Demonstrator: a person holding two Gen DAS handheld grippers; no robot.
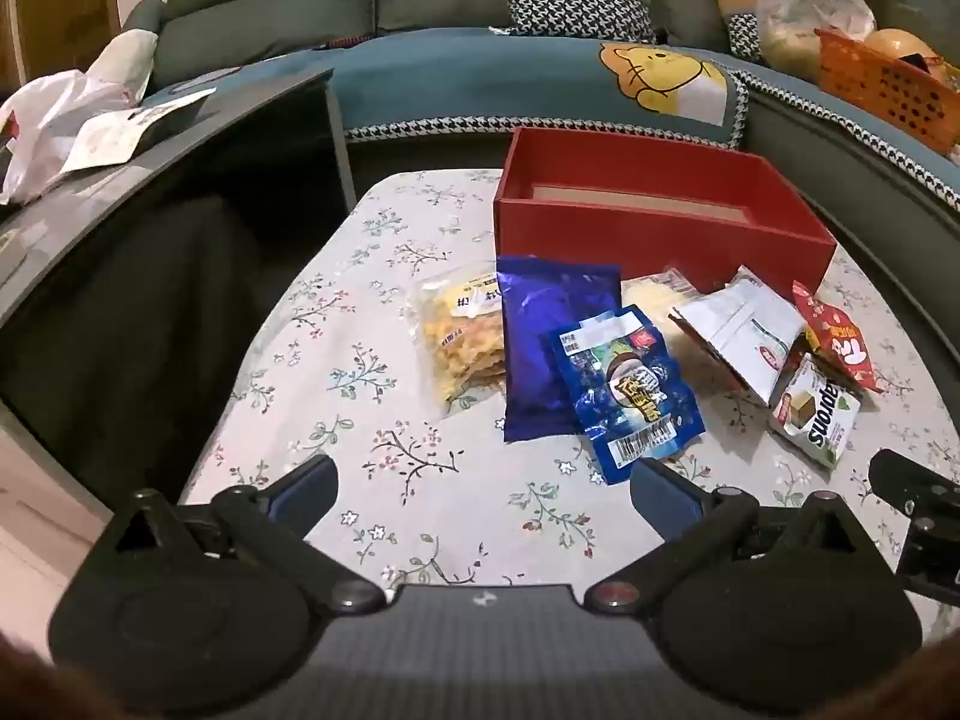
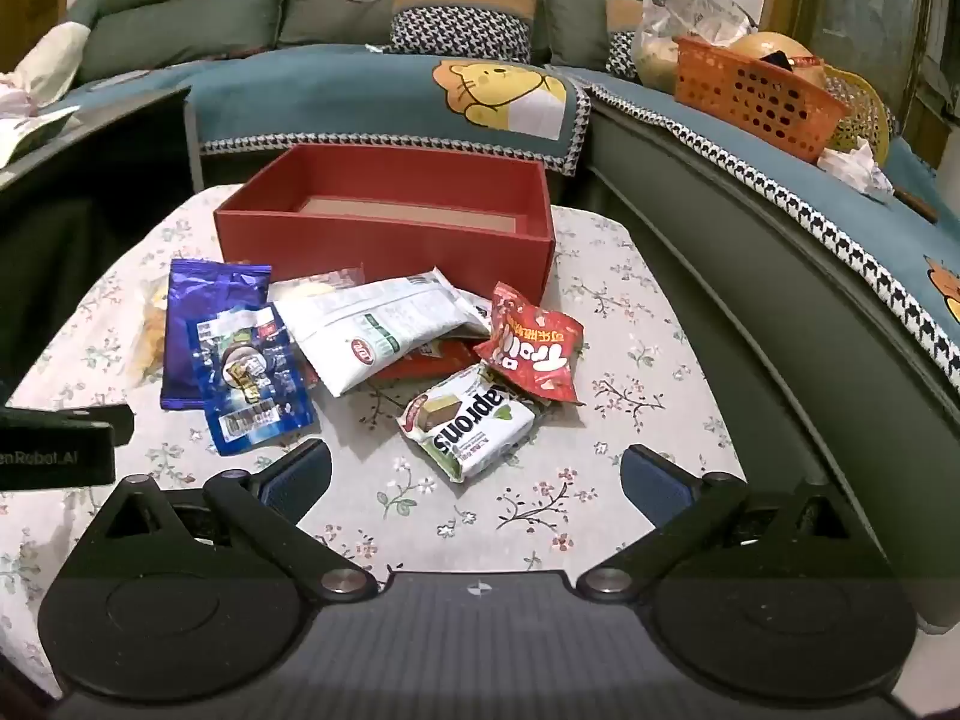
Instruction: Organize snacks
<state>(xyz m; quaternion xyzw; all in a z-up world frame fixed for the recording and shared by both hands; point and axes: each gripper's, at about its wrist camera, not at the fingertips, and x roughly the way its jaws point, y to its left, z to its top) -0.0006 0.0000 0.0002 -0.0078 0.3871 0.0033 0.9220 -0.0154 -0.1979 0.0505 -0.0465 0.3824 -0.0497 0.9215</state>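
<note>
Centrally, a loose pile of snack packets lies on the flowered tablecloth (image 2: 630, 324), ahead of both pairs of fingers and just in front of a red box (image 2: 384, 240) that stands open and holds no packets. Nearest the right gripper (image 2: 474, 480), just beyond the gap between its fingers, lies a white wafer packet (image 2: 468, 420); a red candy bag (image 2: 534, 348) touches its far side, and a white pouch (image 2: 372, 324) lies beyond the left finger. Nearest the left gripper (image 1: 483, 489), a small blue cookie packet (image 1: 624, 390) lies just ahead of its right finger, overlapping a larger purple bag (image 1: 546, 330); a clear bag of yellow chips (image 1: 462, 330) lies partly under the purple bag, ahead of the gap. Both grippers are spread wide with nothing between the blue pads, tilted down over bare cloth, touching no packet. Part of the right gripper shows at the right edge of the left view. Beyond the box runs a sofa (image 2: 360, 84) with cushions; an orange basket (image 2: 750, 96) sits on it, far ahead of the right finger.
</note>
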